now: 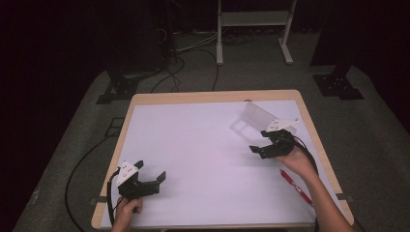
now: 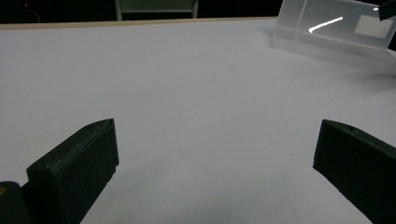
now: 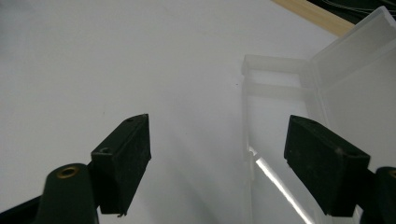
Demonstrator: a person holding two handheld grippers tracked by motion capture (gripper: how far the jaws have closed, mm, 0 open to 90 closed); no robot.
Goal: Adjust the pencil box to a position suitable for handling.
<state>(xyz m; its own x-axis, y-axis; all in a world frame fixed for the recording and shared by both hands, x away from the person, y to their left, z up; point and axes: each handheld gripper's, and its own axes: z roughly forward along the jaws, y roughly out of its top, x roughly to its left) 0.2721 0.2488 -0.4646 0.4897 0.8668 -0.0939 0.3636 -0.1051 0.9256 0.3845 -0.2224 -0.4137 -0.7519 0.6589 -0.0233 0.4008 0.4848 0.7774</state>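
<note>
The right gripper [image 1: 268, 141] sits right of centre in the high view with its jaws spread wide and nothing between them; in the right gripper view they straddle the near edge of a clear plastic box [image 3: 299, 116], whose lid stands open toward the upper right of that frame. In the high view the box [image 1: 257, 116] lies just above that gripper. The left gripper [image 1: 151, 171], at the lower left, is also wide open and empty over the white table [image 1: 193, 145]. A red pen [image 1: 296, 186] lies at the lower right, beside the person's forearm
</note>
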